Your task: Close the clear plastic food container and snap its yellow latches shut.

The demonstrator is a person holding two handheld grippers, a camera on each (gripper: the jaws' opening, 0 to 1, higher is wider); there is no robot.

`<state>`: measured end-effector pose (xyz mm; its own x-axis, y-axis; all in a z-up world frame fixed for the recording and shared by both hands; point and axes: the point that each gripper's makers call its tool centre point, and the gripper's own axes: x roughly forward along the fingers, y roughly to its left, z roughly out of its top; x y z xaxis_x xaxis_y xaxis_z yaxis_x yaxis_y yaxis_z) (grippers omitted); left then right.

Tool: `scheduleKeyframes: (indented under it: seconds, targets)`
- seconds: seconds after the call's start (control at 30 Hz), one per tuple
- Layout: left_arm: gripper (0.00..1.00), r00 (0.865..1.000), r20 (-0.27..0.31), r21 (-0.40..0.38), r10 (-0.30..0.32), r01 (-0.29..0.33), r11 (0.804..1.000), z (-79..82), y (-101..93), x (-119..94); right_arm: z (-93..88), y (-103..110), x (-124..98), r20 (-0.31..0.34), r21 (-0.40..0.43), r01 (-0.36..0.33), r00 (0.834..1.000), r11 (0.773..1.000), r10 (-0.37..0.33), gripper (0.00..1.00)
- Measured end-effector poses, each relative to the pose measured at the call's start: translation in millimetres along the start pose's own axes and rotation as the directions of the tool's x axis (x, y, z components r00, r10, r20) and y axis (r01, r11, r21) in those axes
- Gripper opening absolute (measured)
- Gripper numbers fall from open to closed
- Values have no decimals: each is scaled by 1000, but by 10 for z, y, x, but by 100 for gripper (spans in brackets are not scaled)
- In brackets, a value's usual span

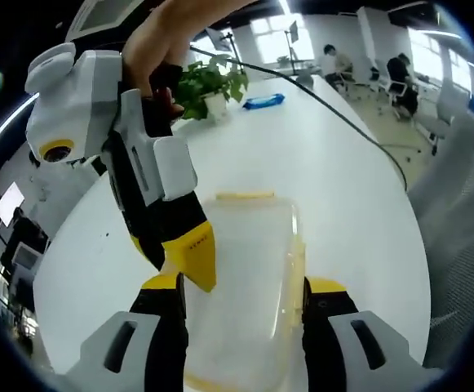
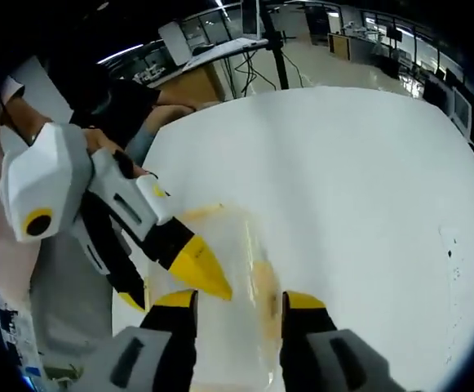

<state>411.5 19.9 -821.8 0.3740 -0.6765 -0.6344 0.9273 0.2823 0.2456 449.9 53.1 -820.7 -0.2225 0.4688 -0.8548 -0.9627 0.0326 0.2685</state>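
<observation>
White tabletop [image 1: 343,188], clear plastic food container [image 1: 249,269] with yellow latches lying on it, potted green plant [image 1: 212,86] and blue packet [image 1: 263,102] at its far end

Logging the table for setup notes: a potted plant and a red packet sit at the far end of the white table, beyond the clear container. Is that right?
Not quite: the packet is blue, not red. The left gripper view shows it beside the potted plant at the far end of the white table, beyond the clear container.
</observation>
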Motion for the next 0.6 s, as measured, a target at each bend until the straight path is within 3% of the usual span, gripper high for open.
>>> scheduleKeyframes:
  seconds: [0.27,0.37,0.4,0.43,0.47,0.6]
  targets:
    - [53,1000,17,-13,6,-6,1000,-3,7,-4,-10,-30,50,-88,14,-75,993,997,76,33]
    - [53,1000,17,-16,8,-7,1000,0,-19,-8,-45,11,86,-161,44,-141,976,989,146,31]
    - [53,1000,19,-22,8,-8,1000,-2,-23,-13,-57,33,90,-162,26,-161,973,987,164,30]
    - [53,998,29,-67,-52,54,996,-3,-173,-12,-78,42,110,-171,13,-201,965,980,200,30]
    - [53,999,35,-49,1,1,999,-17,-76,-24,-100,-3,118,-154,43,-152,975,987,157,30]
    - [53,999,42,-35,-5,7,999,-37,-47,21,-95,27,90,-111,47,-149,982,988,153,31]
